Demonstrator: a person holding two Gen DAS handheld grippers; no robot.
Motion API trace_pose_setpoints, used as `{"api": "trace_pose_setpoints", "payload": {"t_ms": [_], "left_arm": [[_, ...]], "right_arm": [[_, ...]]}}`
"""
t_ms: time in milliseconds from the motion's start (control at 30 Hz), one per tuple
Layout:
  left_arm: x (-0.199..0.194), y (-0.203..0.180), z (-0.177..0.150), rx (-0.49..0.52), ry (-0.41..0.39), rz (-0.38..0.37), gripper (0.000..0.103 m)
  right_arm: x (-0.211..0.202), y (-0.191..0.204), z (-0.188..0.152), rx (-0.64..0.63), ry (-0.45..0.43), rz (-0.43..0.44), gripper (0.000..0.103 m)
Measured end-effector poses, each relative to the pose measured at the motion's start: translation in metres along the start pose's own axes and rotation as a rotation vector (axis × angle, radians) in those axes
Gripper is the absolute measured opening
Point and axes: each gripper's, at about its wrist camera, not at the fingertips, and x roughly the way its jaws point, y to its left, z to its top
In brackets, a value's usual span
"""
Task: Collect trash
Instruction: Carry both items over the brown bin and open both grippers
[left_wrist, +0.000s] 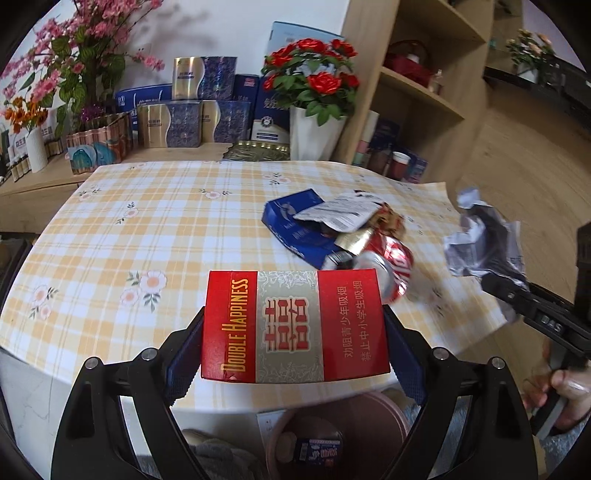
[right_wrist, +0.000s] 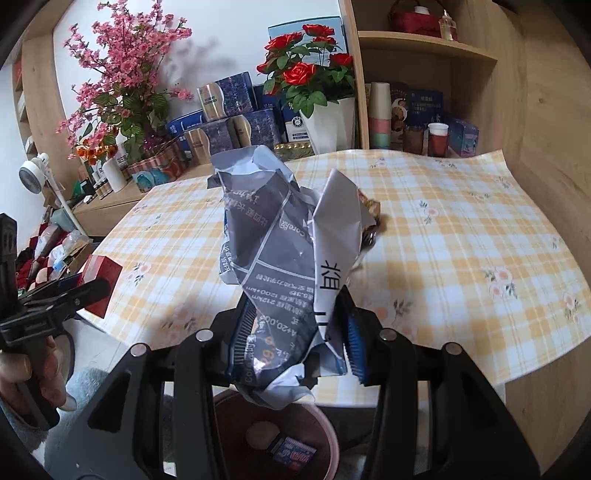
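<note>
**Both grippers loaded, bin below**

Clamped across my left gripper (left_wrist: 293, 354), the red cigarette box (left_wrist: 293, 325) hangs over the table edge (left_wrist: 110, 373), just above the pink bin (left_wrist: 373, 410). My right gripper (right_wrist: 295, 336) pinches crumpled paper (right_wrist: 277, 251) above the same bin. I'd centre each load over the rim before parting the jaws. A crushed can (left_wrist: 391, 266) and blue box (left_wrist: 291, 221) remain on the table.

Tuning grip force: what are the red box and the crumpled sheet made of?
Red box: looks like glossy printed cardboard, with flat faces and crisp edges. Crumpled sheet: likely thin coated paper, sharply creased and printed, with some sheen.
</note>
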Motion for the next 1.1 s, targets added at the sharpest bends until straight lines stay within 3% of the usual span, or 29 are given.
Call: {"api": "trace_pose_setpoints", "payload": {"t_ms": [267,533,1100], "left_arm": [[-0.030,-0.014,-0.037,0.022,0.001,-0.022,0.085],[-0.036,-0.012,-0.060,0.021,0.023,-0.007,0.085],[-0.025,-0.003,-0.100,-0.001,0.057,0.000,0.085]], "right_arm": [[-0.014,0.012,-0.040,-0.013,0.031,0.025,0.046],[-0.010,0.020,-0.083,-0.011,0.117,0.054,0.047],[0.052,0.030,-0.146,-0.020,0.364,0.090,0.048]]}}
